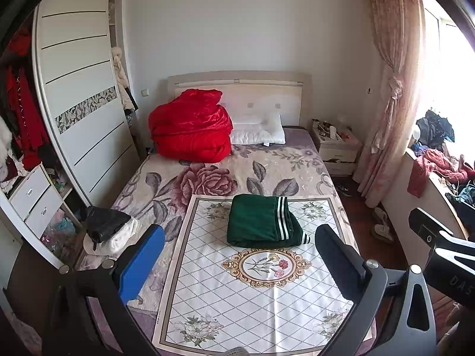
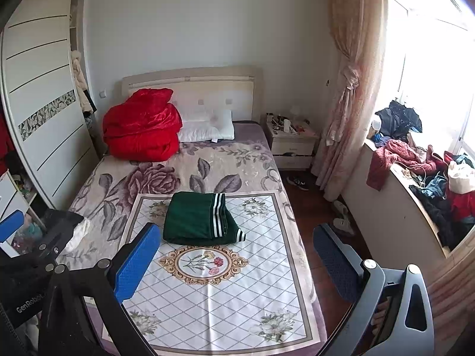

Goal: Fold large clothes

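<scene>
The left gripper (image 1: 239,264) stands wide apart and empty, raised over the near end of the bed with nothing between its blue pads. The right gripper (image 2: 236,262) is likewise spread wide and holds nothing; from its view the left one shows at nine o'clock.

At twelve o'clock from both, well apart from the fingers, lies the green garment (image 1: 264,221), a folded bundle with white stripes, resting on the far half of the white patterned cloth (image 1: 255,305) spread over the floral bedspread (image 1: 207,172). It already looks like a compact rectangle, so the folding seems largely done.

It looks soft and limp, probably a knit, light to middling in weight, not slippery and not fragile; the layers would likely slide apart if lifted by one corner. A hold is best taken at the thick folded edge facing six o'clock, pinching all layers, or at both short ends together.

Its long axis runs roughly from twelve to six o'clock, tilted slightly toward five. The striped band lies along the three o'clock side, ending in a striped cuff (image 1: 304,237) at the near right corner.

A black and white pile (image 1: 108,231) sits at nine o'clock, a red quilt (image 1: 190,127) at eleven.
</scene>
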`<state>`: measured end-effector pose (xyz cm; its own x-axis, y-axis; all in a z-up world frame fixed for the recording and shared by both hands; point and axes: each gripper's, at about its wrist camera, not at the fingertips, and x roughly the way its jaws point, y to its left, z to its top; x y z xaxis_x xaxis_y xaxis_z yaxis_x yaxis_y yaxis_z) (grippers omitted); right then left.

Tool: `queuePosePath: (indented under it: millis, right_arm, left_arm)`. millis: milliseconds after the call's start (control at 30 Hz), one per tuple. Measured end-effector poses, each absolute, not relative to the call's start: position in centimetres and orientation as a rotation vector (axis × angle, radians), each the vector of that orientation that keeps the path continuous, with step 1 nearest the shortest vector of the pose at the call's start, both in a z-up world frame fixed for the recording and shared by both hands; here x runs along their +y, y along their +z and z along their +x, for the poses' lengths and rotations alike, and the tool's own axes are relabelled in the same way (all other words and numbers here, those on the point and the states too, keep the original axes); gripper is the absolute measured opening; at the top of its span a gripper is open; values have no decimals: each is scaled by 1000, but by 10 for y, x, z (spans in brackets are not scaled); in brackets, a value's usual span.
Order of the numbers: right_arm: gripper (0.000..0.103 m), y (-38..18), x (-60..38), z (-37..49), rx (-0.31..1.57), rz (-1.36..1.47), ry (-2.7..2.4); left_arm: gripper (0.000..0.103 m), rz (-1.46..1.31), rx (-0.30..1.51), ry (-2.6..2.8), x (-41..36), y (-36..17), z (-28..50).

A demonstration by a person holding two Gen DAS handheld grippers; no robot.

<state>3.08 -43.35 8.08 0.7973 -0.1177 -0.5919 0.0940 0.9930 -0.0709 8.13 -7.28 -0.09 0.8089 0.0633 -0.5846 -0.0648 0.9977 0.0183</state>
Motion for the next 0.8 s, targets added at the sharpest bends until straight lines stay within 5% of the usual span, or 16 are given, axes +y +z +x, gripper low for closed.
queuePosePath:
  millis: [800]
  right_arm:
    - [103,79,-429,37,637,-51,-103]
  left_arm:
    - [103,-3,627,77,-59,0,81]
